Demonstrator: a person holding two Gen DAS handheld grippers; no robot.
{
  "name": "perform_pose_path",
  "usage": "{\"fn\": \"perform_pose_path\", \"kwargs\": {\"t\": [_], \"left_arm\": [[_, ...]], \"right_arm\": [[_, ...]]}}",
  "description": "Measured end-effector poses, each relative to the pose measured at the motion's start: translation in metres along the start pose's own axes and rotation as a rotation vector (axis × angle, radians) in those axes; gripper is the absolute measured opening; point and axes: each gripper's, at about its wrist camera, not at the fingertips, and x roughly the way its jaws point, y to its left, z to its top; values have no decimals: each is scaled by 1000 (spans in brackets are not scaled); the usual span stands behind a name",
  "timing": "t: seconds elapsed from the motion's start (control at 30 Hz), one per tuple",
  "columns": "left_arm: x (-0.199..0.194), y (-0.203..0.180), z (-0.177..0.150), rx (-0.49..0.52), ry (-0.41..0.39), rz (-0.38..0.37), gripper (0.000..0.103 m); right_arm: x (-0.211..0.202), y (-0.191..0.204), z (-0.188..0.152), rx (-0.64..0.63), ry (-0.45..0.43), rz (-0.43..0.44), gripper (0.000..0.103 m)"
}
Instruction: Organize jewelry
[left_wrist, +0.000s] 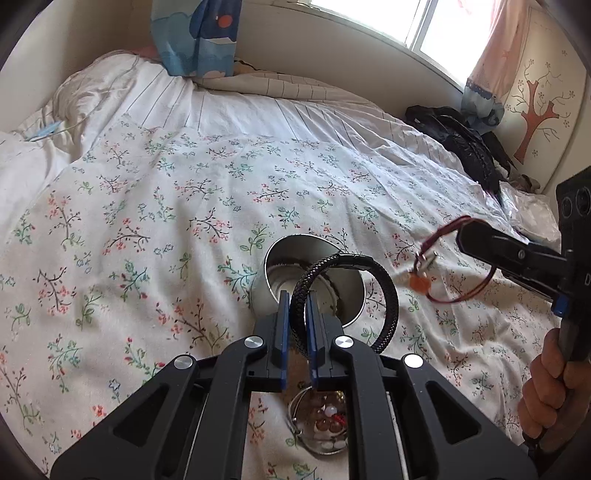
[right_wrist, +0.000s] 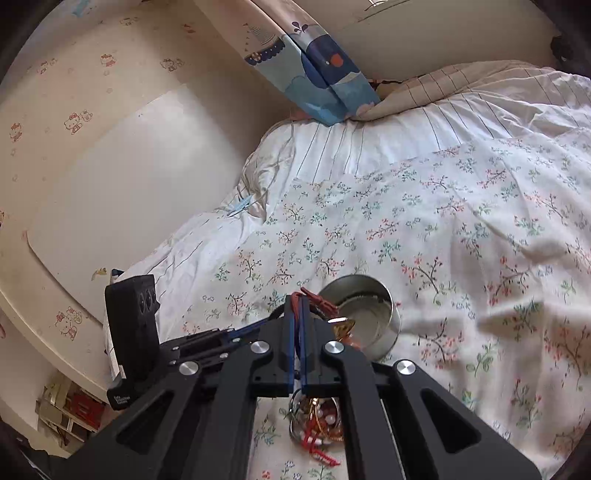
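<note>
My left gripper (left_wrist: 297, 295) is shut on a black braided leather bracelet (left_wrist: 384, 291) and holds it over the open round metal tin (left_wrist: 291, 254) that stands on the flowered bedspread. My right gripper (right_wrist: 297, 300) is shut on a red cord bracelet (right_wrist: 317, 297) with an orange pendant (right_wrist: 345, 326), just left of the tin (right_wrist: 384, 295). In the left wrist view the right gripper (left_wrist: 465, 232) hangs to the tin's right with the red cord (left_wrist: 461, 295) dangling. A small pile of beaded bracelets and rings (left_wrist: 327, 424) lies on the bed under the grippers; it also shows in the right wrist view (right_wrist: 319, 424).
The flowered bedspread (left_wrist: 166, 221) covers the bed. A blue cartoon pillow (left_wrist: 195, 37) leans at the headboard. Black clothing (left_wrist: 465, 140) lies at the far right by the window. The left gripper's body (right_wrist: 133, 325) stands at the left in the right wrist view.
</note>
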Motion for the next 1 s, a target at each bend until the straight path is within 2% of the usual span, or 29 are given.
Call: {"fn": "perform_pose_path", "kwargs": {"t": [0.17,0.4,0.57,0.67,0.7,0.73,0.77,0.8,1.0], "left_arm": [[17,-4,7,7,2,11,8],[36,-4,9,6,9,49,8],[39,-6,7,21,3,98,14],[35,-3,6,14,-5,116,16],[33,-2,6,12,-8,121,17],[32,-1,5,8,-11,126,19],[30,0,4,3,-13,132,20],[29,2,3,-1,-14,136,22],[22,0,-3,10,-24,170,31]], "right_arm": [[21,-6,13,-7,3,-1,3],[48,-15,13,7,27,-36,3],[72,-25,4,45,79,-43,3],[74,-27,0,52,79,-42,4],[74,-27,0,54,80,-41,10],[73,-27,0,54,75,-43,32],[72,-26,-1,51,65,-48,46],[71,-24,-1,41,56,-47,56],[68,-24,-7,37,60,-60,56]]}}
